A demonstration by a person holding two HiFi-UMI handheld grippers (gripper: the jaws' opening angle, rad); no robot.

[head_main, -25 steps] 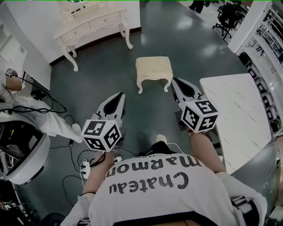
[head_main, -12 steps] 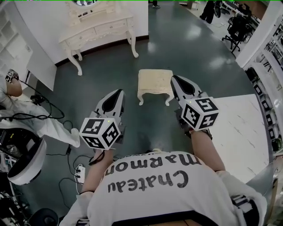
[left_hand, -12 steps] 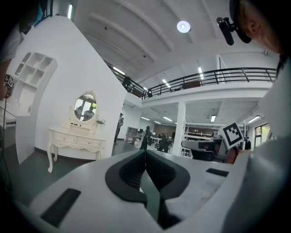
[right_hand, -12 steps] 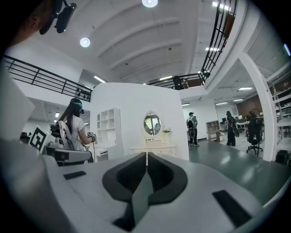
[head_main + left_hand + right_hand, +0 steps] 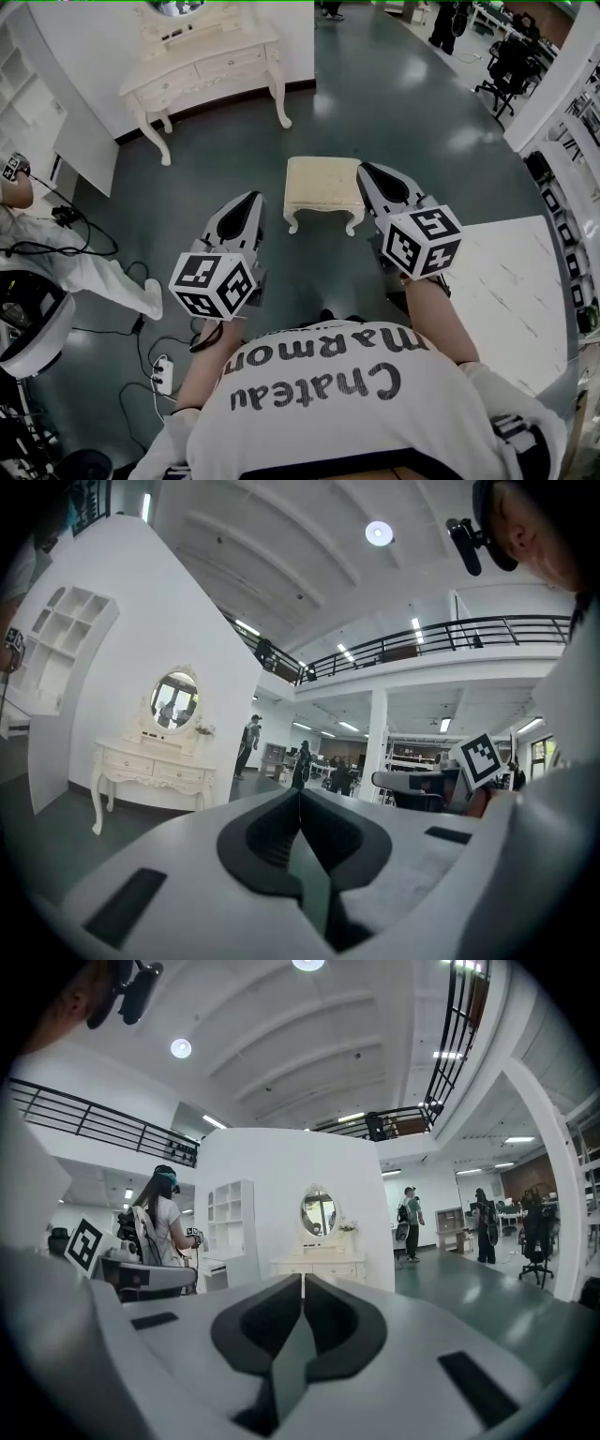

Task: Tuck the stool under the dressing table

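Big to small: the dark floor (image 5: 394, 103) fills most of the head view. The dressing table (image 5: 202, 66) is upper left against the white wall (image 5: 84, 56), drawers facing us. The stool (image 5: 322, 184) is centre frame on open floor, well apart from the table, down-right of it. The left gripper (image 5: 249, 199) is lower-left of the stool. The right gripper (image 5: 367, 171) overlaps the stool's right edge in frame; it looks held above it, but contact can't be confirmed.

Jaws: both pairs pressed together, nothing between them, per each gripper view.

Step in hand, my read: closing in on the stool, tuck not started. To do it well:
- Take the seat from 2 sides, 1 gripper each, so it can't yaw. Spread the jaws first, or use the closed tips as pushers on the near edge.
- Line it up with the gap between the table's front legs before driving in; the curved legs look likely to snag.
- Slide straight up-left in frame and stop once the seat is under the top.

Hard to see:
- The stool shows in neither gripper view; the gripper bodies block the low floor.
- The table's rear legs are hidden under its top.
- The mirror (image 5: 319, 1213) is clear in the gripper views but cut off at the top edge of the head view.
- The stool's far legs are hidden under the seat.
- Gap width vs stool width: can't judge.
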